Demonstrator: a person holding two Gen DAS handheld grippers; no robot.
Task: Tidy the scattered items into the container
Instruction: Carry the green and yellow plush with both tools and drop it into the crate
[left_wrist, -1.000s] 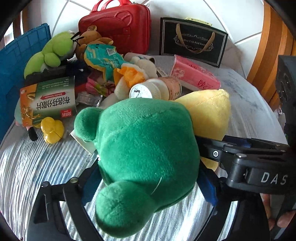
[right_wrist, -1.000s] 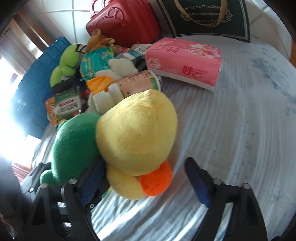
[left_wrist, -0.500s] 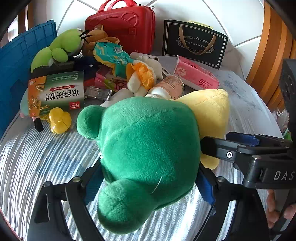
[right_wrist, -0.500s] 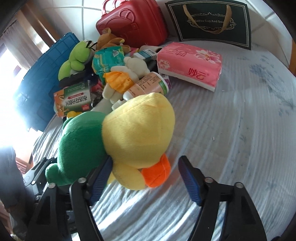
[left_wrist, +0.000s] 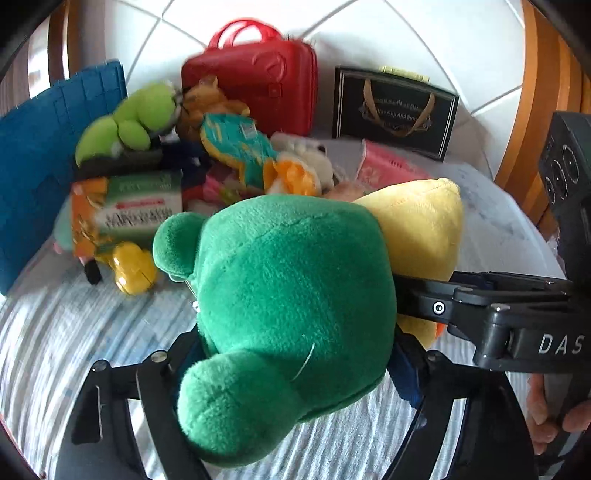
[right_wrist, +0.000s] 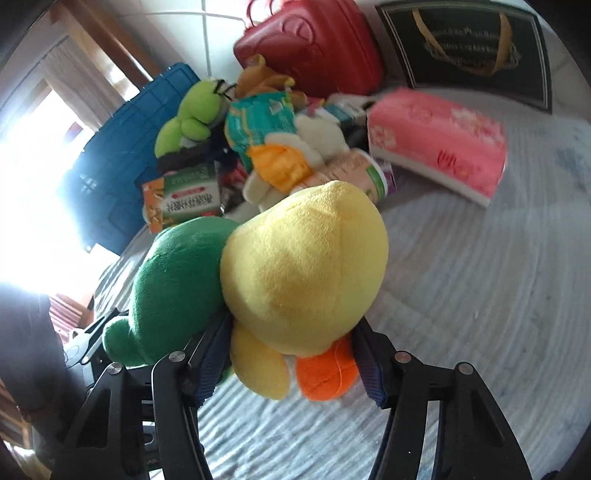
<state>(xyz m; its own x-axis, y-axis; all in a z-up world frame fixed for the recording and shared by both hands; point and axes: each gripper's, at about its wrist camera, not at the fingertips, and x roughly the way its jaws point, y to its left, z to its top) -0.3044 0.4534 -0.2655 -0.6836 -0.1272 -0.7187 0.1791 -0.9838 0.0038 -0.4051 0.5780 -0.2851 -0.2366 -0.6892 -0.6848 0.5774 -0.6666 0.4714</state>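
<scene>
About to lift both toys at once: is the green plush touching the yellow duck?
Touching. In the right wrist view the green plush presses against the yellow duck with no gap along their edge; the left wrist view shows the same.

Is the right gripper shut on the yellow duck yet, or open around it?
Shut on it. The right gripper's blue pads press both sides of the yellow duck plush, no gap showing.

White tiled wall (left_wrist: 388, 33), curved wooden frame (left_wrist: 517, 122), striped grey-white cloth surface (right_wrist: 480, 295), glaring window (right_wrist: 33, 147) at left.
</scene>
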